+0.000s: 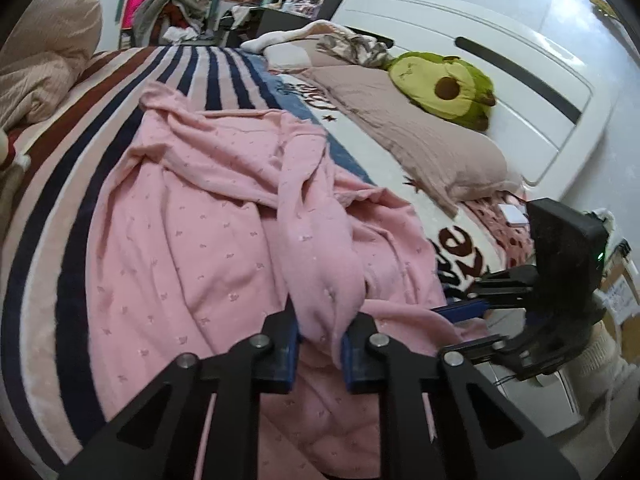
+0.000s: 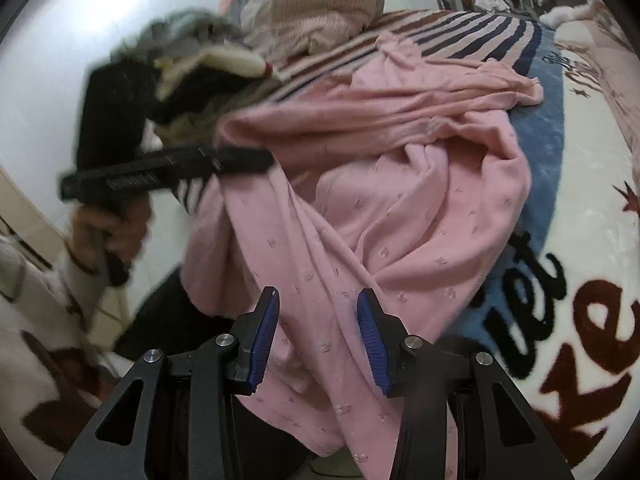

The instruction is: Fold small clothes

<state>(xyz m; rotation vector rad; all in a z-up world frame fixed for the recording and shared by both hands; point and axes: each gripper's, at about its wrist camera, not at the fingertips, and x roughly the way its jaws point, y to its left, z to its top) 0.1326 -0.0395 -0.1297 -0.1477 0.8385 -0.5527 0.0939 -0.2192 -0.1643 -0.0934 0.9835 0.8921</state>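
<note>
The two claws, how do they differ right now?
The left claw is shut on a bunched fold of the pink garment; the right claw stands open, with pink cloth lying between its pads but not pinched. The left claw's pads are mostly hidden by cloth; the right claw's blue ribbed pads show plainly. Both point down at the same garment.

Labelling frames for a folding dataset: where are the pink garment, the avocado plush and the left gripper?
pink garment [image 1: 192,216], left wrist view, flat body.
avocado plush [image 1: 444,88], left wrist view, brown pit.
left gripper [image 1: 320,344], left wrist view, between fingertips, pinching fabric.
</note>
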